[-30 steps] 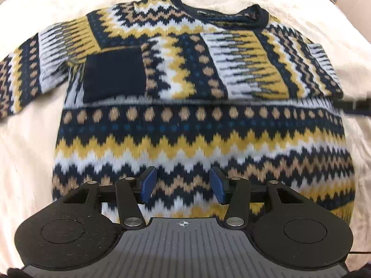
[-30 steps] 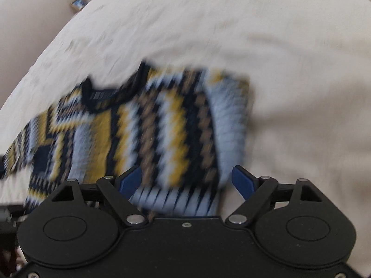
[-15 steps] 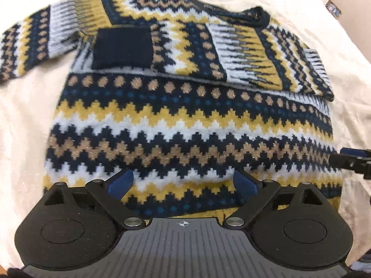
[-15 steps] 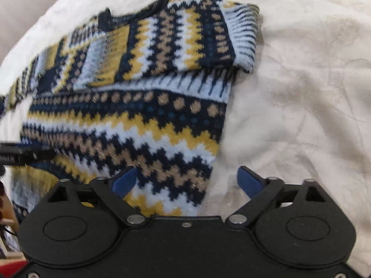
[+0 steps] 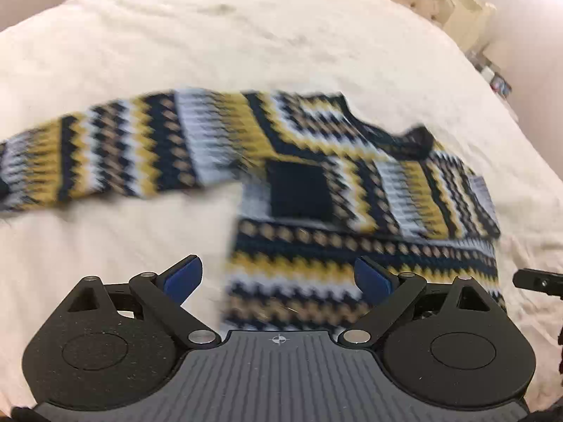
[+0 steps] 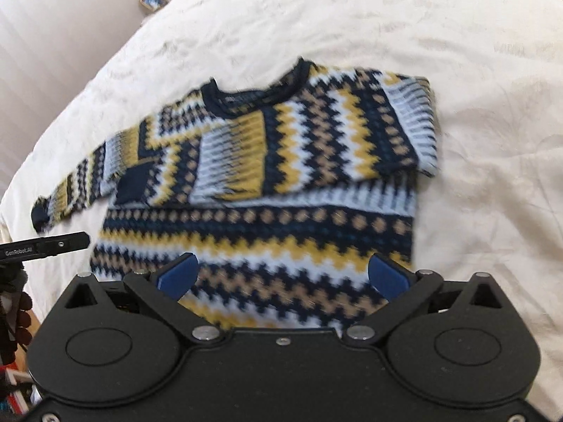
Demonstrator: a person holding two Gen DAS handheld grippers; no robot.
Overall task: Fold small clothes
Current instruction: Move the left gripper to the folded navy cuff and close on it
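Sweater lay flat mid-frame on the bed; both claws spread wide and held nothing.

We found the sweater point(image 6: 260, 183) on the cream bedspread point(image 6: 475, 70), one sleeve folded across the chest, the other stretched toward the left edge of the left-wrist view. The left gripper point(image 5: 278, 281) stood spread over the hem's left edge. The right gripper's point(image 6: 281, 274) jaws were opening above the hem. Bare bedspread lay around every edge.

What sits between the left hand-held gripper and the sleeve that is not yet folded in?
Nothing visible. The left hand-held gripper is open and empty above the sweater. The unfolded sleeve lies stretched flat on the cream bedspread, with only bare cloth between them.
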